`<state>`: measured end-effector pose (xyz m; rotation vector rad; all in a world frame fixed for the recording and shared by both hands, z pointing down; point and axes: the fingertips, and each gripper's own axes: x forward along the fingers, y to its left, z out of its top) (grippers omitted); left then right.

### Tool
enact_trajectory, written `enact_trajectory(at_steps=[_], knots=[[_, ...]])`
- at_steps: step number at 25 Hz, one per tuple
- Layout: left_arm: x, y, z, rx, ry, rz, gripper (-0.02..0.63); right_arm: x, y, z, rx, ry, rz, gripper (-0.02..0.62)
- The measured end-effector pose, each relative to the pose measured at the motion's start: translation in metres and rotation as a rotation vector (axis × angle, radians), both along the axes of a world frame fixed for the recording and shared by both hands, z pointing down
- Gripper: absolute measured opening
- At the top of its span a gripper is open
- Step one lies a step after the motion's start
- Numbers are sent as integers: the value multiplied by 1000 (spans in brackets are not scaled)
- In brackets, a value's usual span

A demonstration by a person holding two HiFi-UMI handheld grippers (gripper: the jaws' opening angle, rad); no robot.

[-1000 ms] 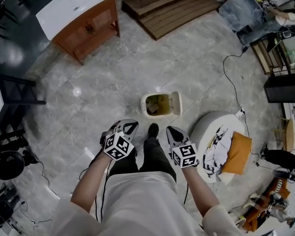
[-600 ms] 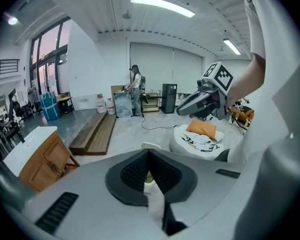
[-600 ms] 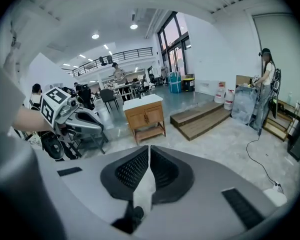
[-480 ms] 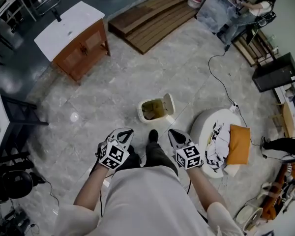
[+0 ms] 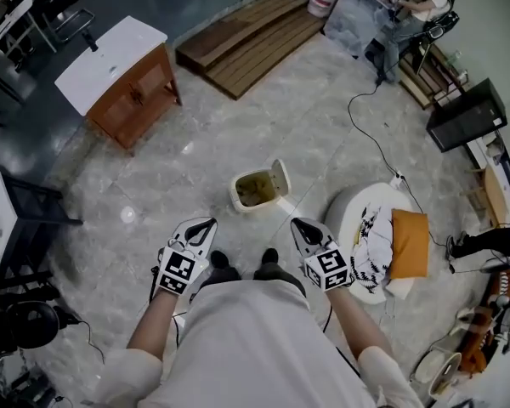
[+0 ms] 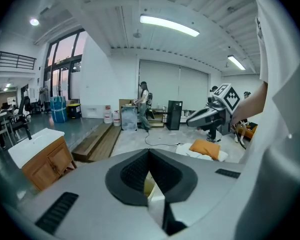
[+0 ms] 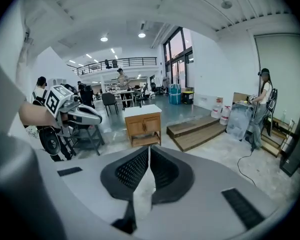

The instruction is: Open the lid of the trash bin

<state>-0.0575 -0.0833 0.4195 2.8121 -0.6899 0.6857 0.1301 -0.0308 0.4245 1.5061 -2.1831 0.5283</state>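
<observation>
The small cream trash bin (image 5: 255,190) stands on the marble floor ahead of the person's feet. Its lid (image 5: 279,177) is tipped up on the right side and the inside shows. My left gripper (image 5: 201,225) hangs shut and holds nothing, short of the bin and to its left. My right gripper (image 5: 298,224) is shut too, to the bin's lower right, touching nothing. In the left gripper view the shut left gripper (image 6: 149,151) leaves a sliver of the bin (image 6: 150,188) visible behind its pads. The right gripper (image 7: 149,148) shows pads that meet over bare floor.
A wooden cabinet with a white top (image 5: 119,70) stands far left, wooden steps (image 5: 238,36) beyond the bin. A round white table (image 5: 348,219) with an orange cushion (image 5: 408,243) sits right. A black cable (image 5: 370,134) crosses the floor. A black rack (image 5: 21,228) is left.
Both grippers have lifted up and back from the bin, staying shut. The view has risen, so the bin looks smaller and farther. The lid stays up.
</observation>
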Motion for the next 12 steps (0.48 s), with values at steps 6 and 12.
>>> enact_trajectory(at_steps=[6,12], knots=[[13,1,-27,-14,97,-86,18,24,-2,-24,40,6,-37,35],[27,10,-53,4,165,-138,18,46,-5,-43,90,-9,-51,35]])
